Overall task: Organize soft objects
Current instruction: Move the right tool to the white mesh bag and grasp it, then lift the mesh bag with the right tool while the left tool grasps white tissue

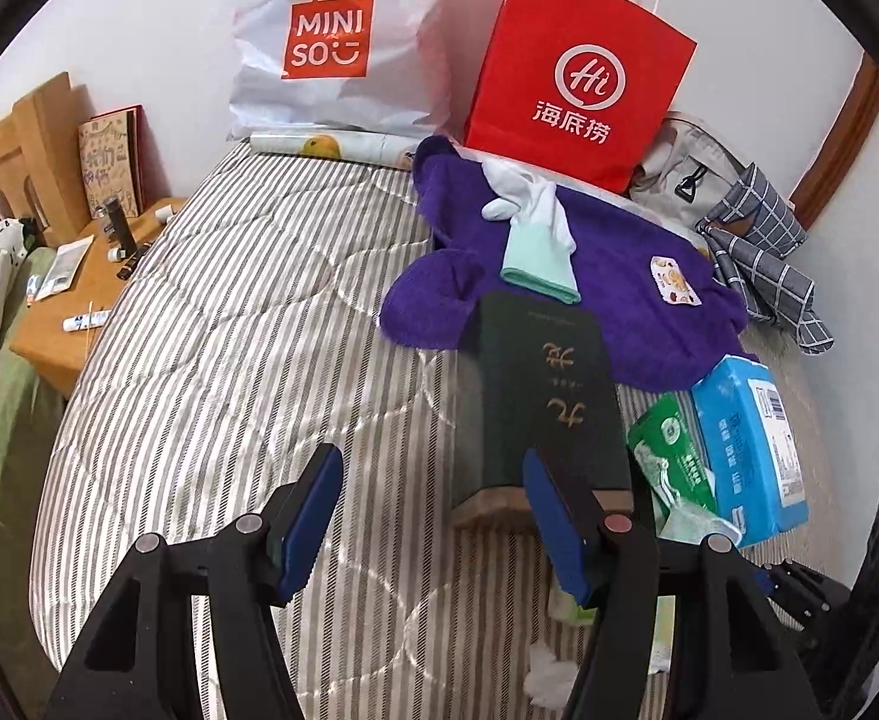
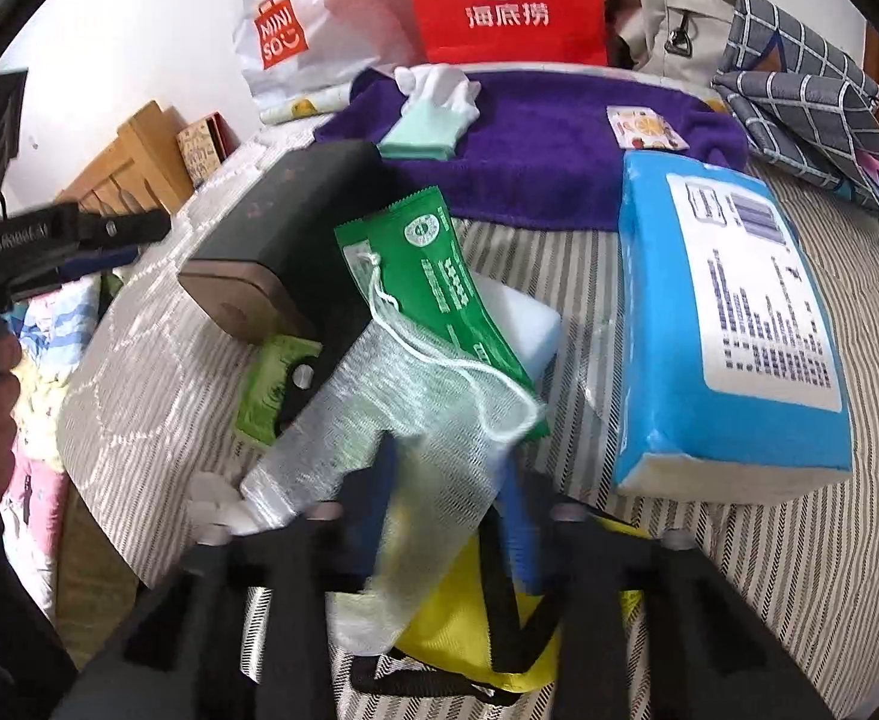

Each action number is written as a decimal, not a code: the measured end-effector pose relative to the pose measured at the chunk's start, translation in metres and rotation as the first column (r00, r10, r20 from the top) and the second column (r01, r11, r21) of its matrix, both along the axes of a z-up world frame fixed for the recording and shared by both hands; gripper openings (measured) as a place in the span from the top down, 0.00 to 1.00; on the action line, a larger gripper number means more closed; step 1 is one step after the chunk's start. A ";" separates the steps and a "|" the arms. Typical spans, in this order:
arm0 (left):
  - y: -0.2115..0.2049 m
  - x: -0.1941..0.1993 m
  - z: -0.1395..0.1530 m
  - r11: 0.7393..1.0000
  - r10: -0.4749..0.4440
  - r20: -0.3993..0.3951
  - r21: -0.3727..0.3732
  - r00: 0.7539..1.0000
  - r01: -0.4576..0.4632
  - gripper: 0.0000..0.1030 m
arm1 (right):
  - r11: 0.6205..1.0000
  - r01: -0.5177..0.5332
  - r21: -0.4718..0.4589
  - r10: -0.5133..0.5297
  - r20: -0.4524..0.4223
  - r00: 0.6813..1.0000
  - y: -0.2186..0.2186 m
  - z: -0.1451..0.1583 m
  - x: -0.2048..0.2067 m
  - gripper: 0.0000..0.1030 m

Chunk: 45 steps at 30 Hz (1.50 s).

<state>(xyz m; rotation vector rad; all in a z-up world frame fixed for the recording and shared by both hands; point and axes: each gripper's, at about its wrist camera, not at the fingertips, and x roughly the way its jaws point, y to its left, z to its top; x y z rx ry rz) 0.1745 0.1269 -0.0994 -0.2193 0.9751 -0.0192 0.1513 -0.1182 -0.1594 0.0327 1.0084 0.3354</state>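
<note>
So my right claw is clamped shut on a white mesh drawstring pouch, holding it by its lower end just above the striped mattress. The pouch drapes over a green packet, which leans on the dark green book. A white sponge block peeks out just behind that packet. On the far side of the packet from the book sits the blue tissue pack. Something yellow with black straps lies right under my fingers.

My left claw hangs half open with nothing in it, one finger over the near end of the book. Past the book's far end, the purple towel is spread out with a white and mint glove lying on it. A red paper bag stands behind the towel.
</note>
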 end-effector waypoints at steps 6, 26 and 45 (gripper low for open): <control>-0.006 -0.007 -0.001 1.000 -0.003 -0.005 0.001 1.000 0.003 0.41 | 0.998 -0.015 0.062 0.012 0.058 0.998 -0.007 0.020 -0.008 0.98; -0.055 -0.033 -0.028 1.000 -0.010 -0.050 0.026 0.999 0.011 0.41 | 0.979 0.201 0.029 -0.202 0.044 0.978 -0.145 0.018 -0.053 0.93; -0.064 -0.050 -0.050 0.995 -0.053 -0.078 0.082 0.996 0.059 0.41 | 0.965 0.257 -0.050 -0.257 0.003 0.966 -0.114 -0.032 -0.060 0.15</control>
